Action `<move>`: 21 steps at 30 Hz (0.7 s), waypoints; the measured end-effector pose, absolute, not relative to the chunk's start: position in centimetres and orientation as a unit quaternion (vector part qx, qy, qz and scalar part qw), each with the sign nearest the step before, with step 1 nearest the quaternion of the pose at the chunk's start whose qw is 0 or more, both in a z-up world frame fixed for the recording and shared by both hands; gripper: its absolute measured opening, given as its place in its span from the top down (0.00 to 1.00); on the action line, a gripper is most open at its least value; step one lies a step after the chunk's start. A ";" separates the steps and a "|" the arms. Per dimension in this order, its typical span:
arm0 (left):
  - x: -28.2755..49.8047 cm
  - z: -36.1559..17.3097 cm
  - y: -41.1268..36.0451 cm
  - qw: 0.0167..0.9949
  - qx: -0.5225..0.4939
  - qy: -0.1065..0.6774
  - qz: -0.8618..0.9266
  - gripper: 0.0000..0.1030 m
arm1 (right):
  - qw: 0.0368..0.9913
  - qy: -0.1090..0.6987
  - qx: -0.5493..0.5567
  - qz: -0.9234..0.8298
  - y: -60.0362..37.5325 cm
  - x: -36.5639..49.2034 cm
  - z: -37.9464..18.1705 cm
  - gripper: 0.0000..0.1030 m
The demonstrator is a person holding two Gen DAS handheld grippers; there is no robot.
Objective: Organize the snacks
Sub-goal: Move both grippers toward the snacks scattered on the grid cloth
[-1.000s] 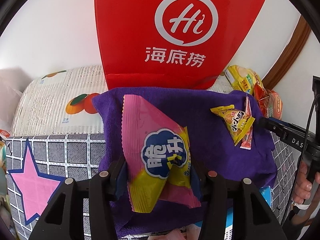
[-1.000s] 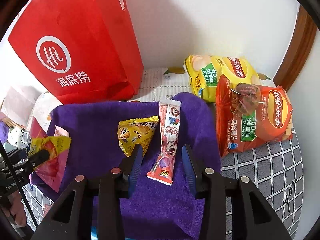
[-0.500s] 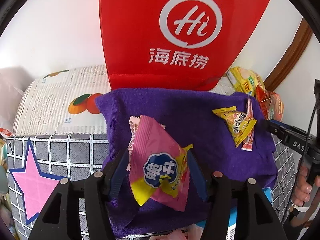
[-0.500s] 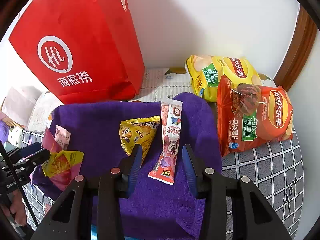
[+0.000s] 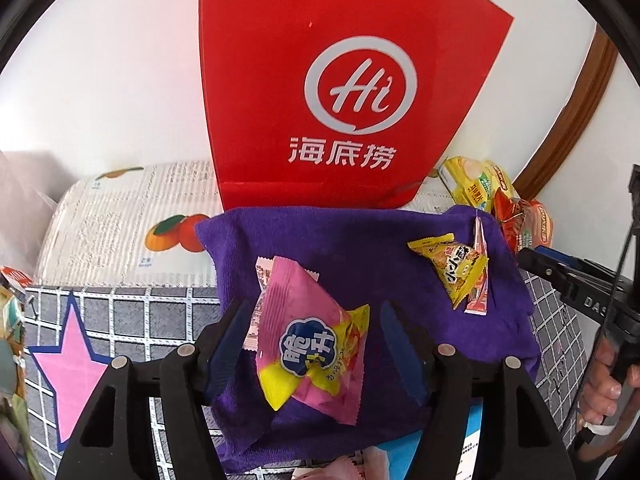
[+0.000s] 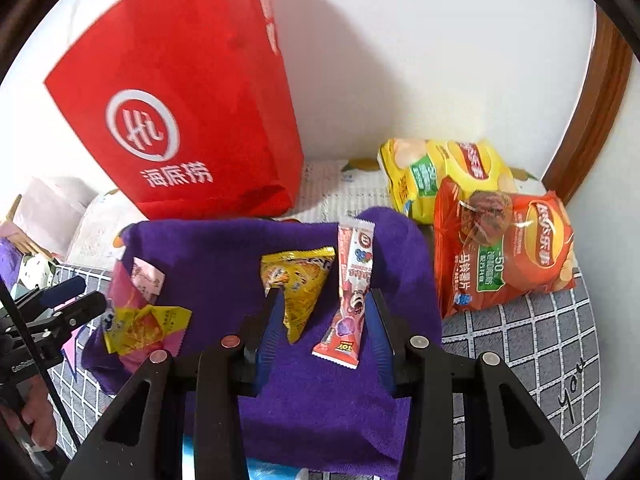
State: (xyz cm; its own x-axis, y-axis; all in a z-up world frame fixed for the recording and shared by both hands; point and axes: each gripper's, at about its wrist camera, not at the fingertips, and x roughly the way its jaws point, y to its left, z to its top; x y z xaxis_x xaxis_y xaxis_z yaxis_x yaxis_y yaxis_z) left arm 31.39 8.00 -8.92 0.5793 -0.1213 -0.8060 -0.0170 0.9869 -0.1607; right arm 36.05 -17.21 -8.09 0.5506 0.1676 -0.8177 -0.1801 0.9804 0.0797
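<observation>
Lying on the purple towel (image 5: pixel 360 240), the pink snack packet (image 5: pixel 308 340) sits untouched between the opening left tool (image 5: pixel 312 354); light, crinkly, slippery, best pinched at its sealed edge. Right tool (image 6: pixel 322 332) parted, holding nothing.

Cloth (image 5: pixel 320 248): solid purple. Paper bag (image 5: pixel 340 80): red, white circular logo and white characters. Snack packet (image 5: pixel 308 340): pink and yellow with a blue cloud badge. Triangular packet (image 6: pixel 296 280): yellow. Stick packet (image 6: pixel 352 292): pink-red. Table cover (image 6: pixel 520 340): grey, white grid. Star (image 5: pixel 76 356): pink, outlined blue.
</observation>
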 end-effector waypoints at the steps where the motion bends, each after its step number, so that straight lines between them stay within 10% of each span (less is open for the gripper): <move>1: 31.2 -8.7 7.9 0.887 -0.073 0.456 -0.028 0.36 | 0.883 0.458 -0.009 0.099 -17.1 35.6 -7.7 0.59; 21: 24.1 -2.6 7.1 0.910 -0.071 0.403 -0.065 0.34 | 0.882 0.449 -0.007 0.145 -16.2 18.1 -6.5 0.39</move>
